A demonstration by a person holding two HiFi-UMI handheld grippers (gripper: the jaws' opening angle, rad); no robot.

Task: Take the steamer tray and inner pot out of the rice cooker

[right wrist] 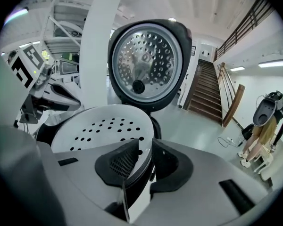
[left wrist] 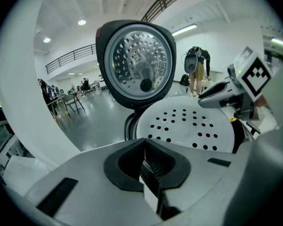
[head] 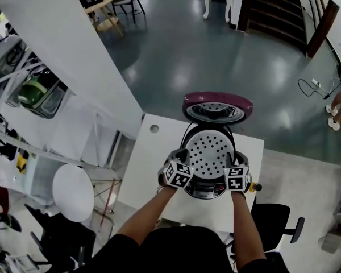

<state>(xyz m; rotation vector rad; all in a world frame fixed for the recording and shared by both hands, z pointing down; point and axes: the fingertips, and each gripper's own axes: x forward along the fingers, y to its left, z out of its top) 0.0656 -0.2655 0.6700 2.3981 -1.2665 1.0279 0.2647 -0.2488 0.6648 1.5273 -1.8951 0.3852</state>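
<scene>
The round, pale grey, perforated plastic steamer tray (head: 209, 152) sits flat in the mouth of the silver-and-black rice cooker (head: 204, 191) and hides the inner pot below. It lies between the two grippers, equally near to both. The right gripper (right wrist: 144, 150) clamps the thin right rim. The left gripper (left wrist: 144, 147) is closed at the left rim, but whether it pinches the rim I cannot tell. The way out is straight up, before the opened maroon lid (head: 217, 102). The cooker stands on a white table (head: 145, 164).

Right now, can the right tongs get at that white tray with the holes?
Yes, it seems so. The rice cooker's lid stands open and nothing covers the steamer tray. The right tongs look closed on its rim.
</scene>
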